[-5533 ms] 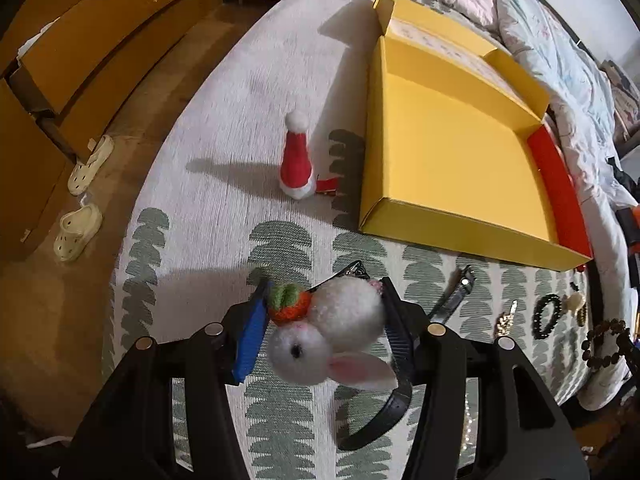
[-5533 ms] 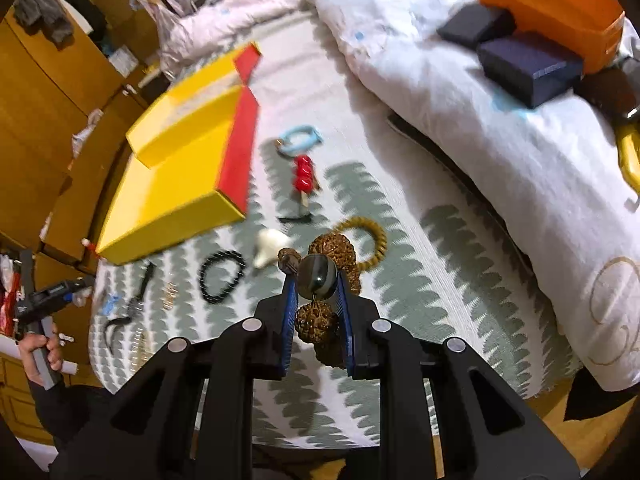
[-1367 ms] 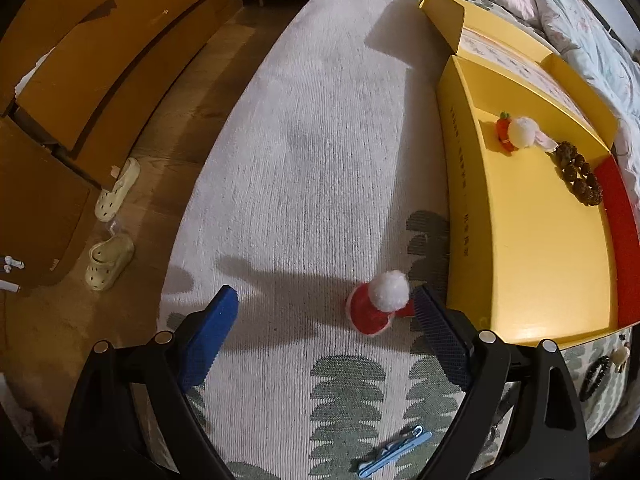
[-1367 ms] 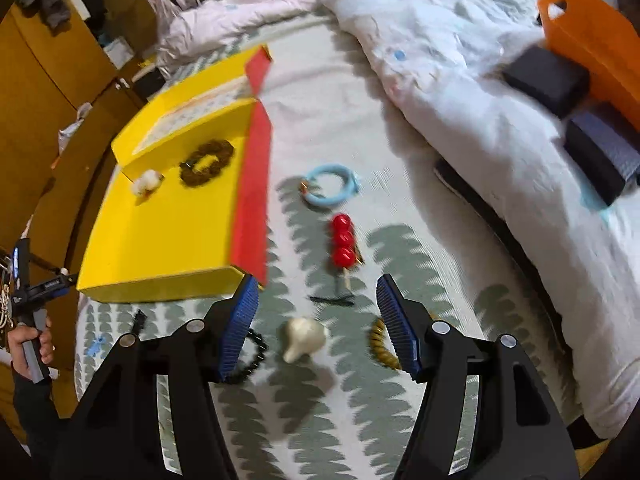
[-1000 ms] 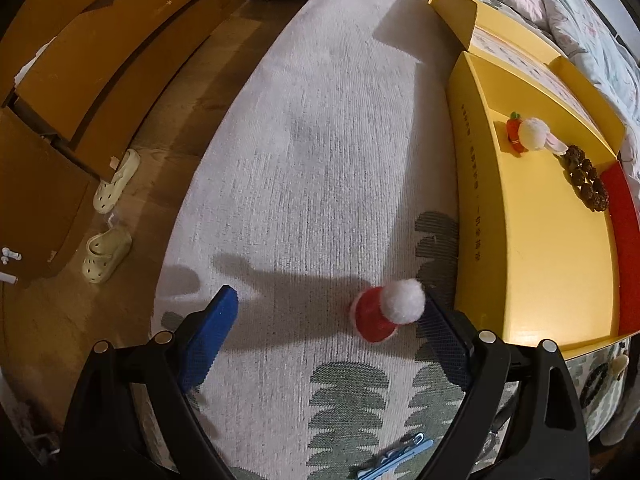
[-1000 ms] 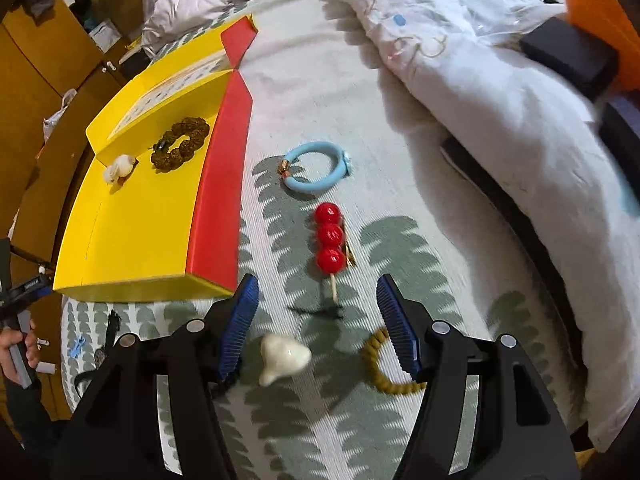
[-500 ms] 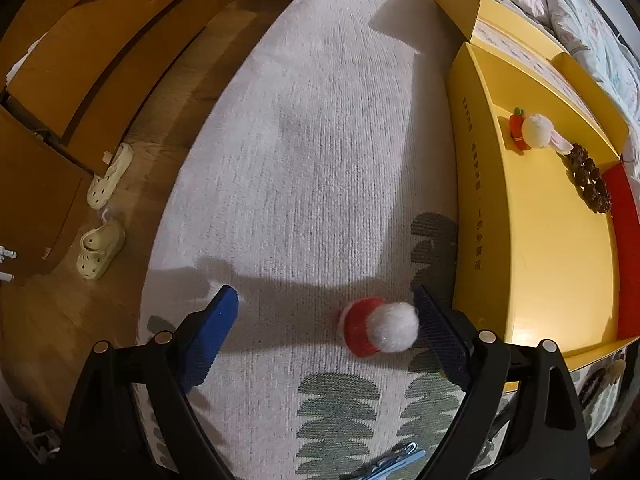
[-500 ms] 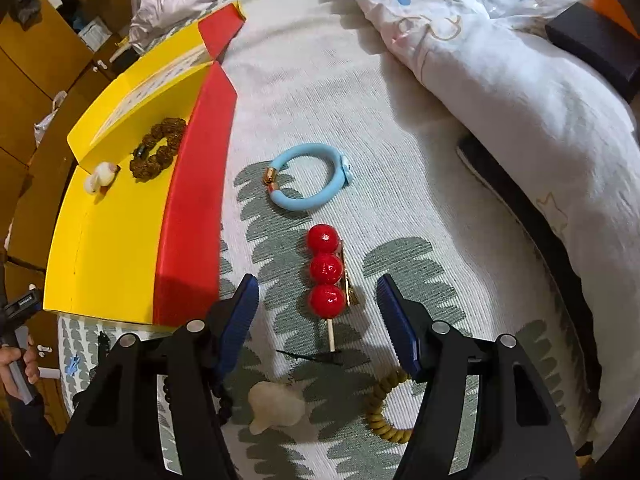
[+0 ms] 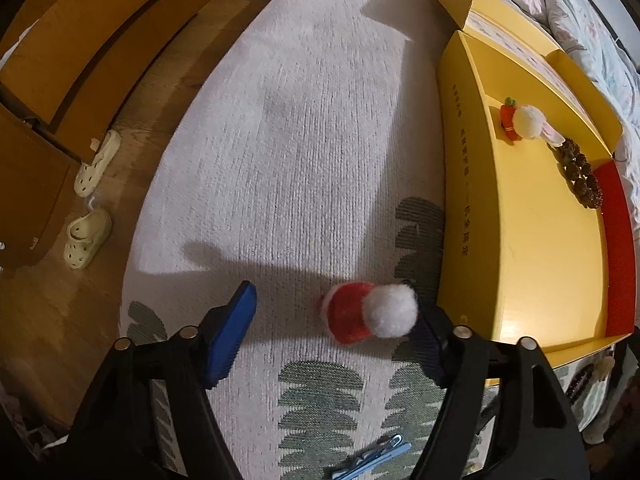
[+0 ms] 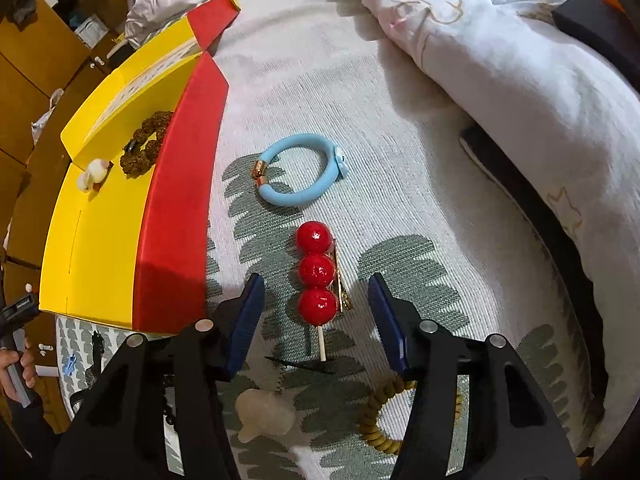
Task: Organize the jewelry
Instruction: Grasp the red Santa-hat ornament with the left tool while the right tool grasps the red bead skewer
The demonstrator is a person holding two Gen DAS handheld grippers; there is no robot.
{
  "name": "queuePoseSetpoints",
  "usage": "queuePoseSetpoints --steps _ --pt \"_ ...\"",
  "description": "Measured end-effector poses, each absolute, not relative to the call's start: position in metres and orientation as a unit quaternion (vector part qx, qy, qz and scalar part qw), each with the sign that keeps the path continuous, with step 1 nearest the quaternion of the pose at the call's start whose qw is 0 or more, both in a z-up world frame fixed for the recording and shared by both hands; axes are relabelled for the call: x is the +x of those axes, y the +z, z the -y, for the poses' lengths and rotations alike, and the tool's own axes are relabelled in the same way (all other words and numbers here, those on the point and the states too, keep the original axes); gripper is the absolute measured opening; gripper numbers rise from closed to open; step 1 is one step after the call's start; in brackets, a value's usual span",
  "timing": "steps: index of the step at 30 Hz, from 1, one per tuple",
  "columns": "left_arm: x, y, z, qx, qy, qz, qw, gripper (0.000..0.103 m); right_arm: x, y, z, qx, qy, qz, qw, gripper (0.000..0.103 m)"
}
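In the left wrist view my left gripper [image 9: 336, 316] is open around a red Santa-hat clip with a white pompom [image 9: 368, 312], which lies close to the right finger. The yellow box [image 9: 536, 240] to the right holds a white bunny clip [image 9: 526, 122] and a brown bead bracelet [image 9: 580, 178]. In the right wrist view my right gripper [image 10: 314, 306] is open over a hair clip of three red balls [image 10: 317, 271]; the lowest ball lies between the fingers. A light blue bracelet [image 10: 304, 174] lies beyond it. The yellow box [image 10: 100, 224] with its red flap is at left.
A blue hair clip [image 9: 374, 466] lies near the left gripper's base. A white shell-like piece [image 10: 264, 414], a tan bead bracelet [image 10: 380, 420] and a thin black pin [image 10: 304, 364] lie under the right gripper. A duvet [image 10: 500, 60] piles at right. Slippers [image 9: 88, 232] sit on the floor.
Both grippers, earlier shut on the bunny clip and the brown bracelet, are open; those pieces now lie in the box. The left has closed in on the Santa hat, the right on the red-ball clip.
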State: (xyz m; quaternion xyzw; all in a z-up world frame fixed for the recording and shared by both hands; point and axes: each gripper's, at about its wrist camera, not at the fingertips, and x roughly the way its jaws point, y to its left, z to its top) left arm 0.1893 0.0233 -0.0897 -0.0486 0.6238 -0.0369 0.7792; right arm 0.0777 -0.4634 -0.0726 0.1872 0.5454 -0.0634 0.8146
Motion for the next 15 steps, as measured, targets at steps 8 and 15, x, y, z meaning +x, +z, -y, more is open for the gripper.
queuePoseSetpoints --steps 8,15 --pt "0.189 -0.092 -0.024 -0.062 -0.045 -0.628 0.775 0.058 0.087 -0.080 0.458 0.172 -0.068 -0.552 0.813 0.046" --pt "0.191 -0.092 -0.027 -0.069 -0.055 -0.629 0.772 0.045 0.089 -0.083 0.458 0.157 -0.076 -0.558 0.811 0.034"
